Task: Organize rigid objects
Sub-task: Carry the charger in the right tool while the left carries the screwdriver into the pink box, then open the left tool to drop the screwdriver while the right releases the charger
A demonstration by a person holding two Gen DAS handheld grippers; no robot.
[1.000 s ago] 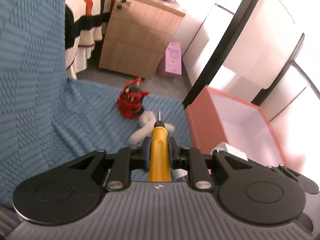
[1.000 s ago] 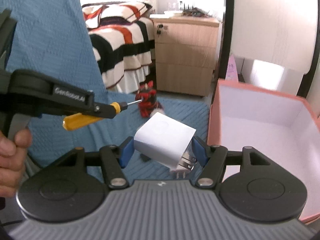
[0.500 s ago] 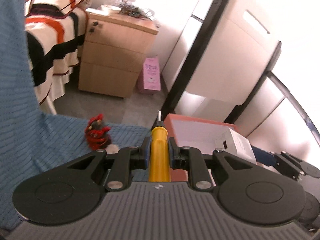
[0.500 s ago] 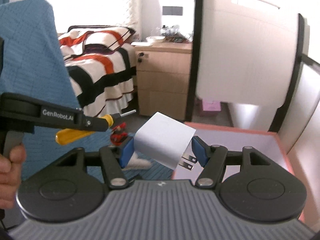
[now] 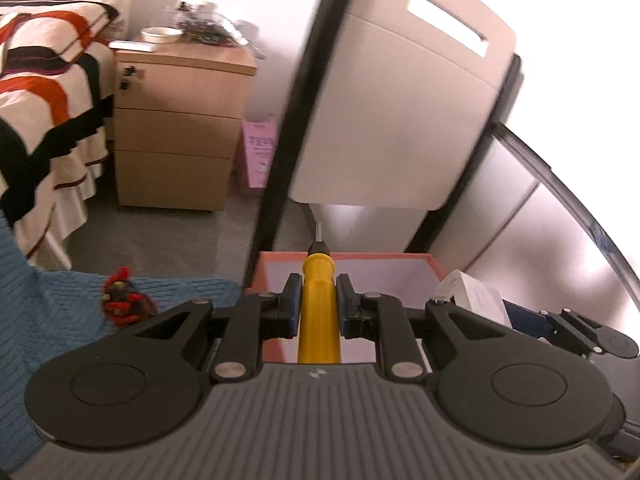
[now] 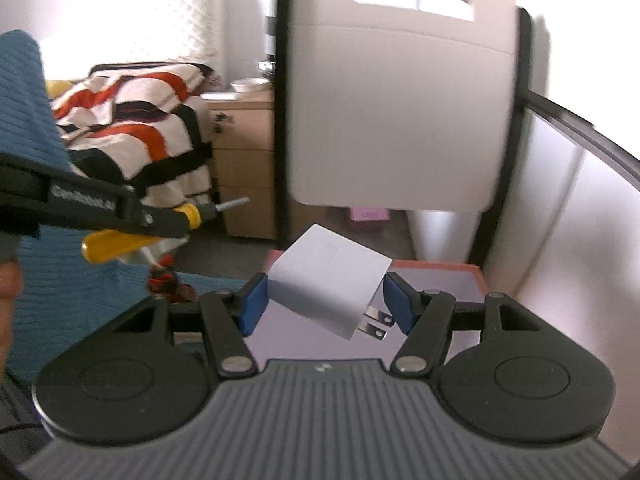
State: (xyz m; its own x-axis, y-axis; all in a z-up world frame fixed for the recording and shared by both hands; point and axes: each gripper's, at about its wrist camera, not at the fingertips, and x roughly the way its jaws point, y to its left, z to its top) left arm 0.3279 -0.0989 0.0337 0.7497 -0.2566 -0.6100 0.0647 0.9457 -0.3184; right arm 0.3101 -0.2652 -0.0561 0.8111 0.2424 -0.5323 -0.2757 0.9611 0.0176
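Screwdriver, smooth yellow handle clenched in the left gripper, now sits mid-frame over the salmon-walled box, where a second ago ribbed blue fabric lay beneath. Right gripper grasps a boxy white charger (two metal prongs lower right), likewise carried over the box.

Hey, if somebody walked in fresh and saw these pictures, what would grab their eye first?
Probably the yellow-handled screwdriver clamped in the left gripper, its tip pointing over the salmon-pink storage box. Next, the white plug-in charger gripped at a tilt in the right gripper, prongs showing, above the same box. Off to the left, a small red plush toy lies on the blue textured cover.
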